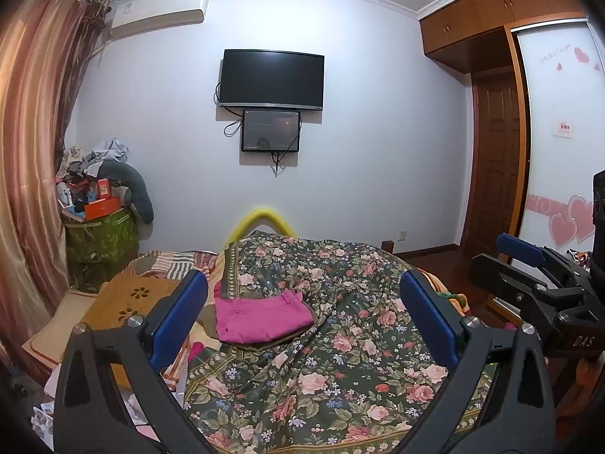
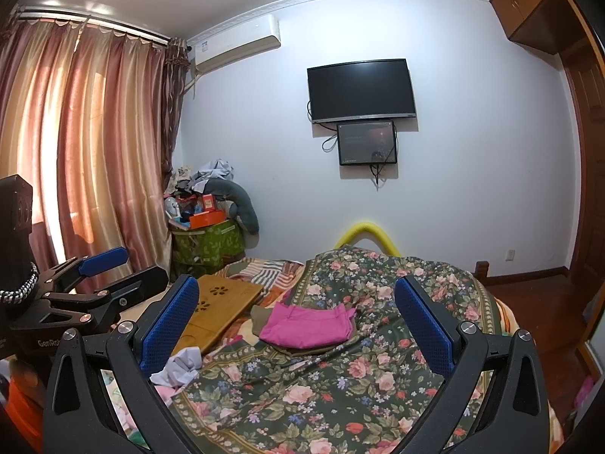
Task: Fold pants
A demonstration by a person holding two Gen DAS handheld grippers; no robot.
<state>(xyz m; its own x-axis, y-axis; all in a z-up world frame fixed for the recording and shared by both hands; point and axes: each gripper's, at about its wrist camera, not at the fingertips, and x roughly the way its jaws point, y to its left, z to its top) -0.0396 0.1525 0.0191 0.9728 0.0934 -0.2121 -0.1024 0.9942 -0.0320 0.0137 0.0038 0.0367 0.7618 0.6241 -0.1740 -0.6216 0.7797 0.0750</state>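
Folded pink pants [image 1: 261,316], long axis left-right

Both wrist views raised, side by side — facing bed [image 1: 340,359] and far wall [image 2: 264,151].

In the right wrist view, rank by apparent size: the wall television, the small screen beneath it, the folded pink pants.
1. Wall television
2. Folded pink pants, though nearness to the camera inflates them
3. Small screen

Even, fairly bright indoor light; daylight glows warmly through the curtains [image 2: 94,143]. Focus is sharp, while strong fisheye bending and dark vignetting mark the edges.
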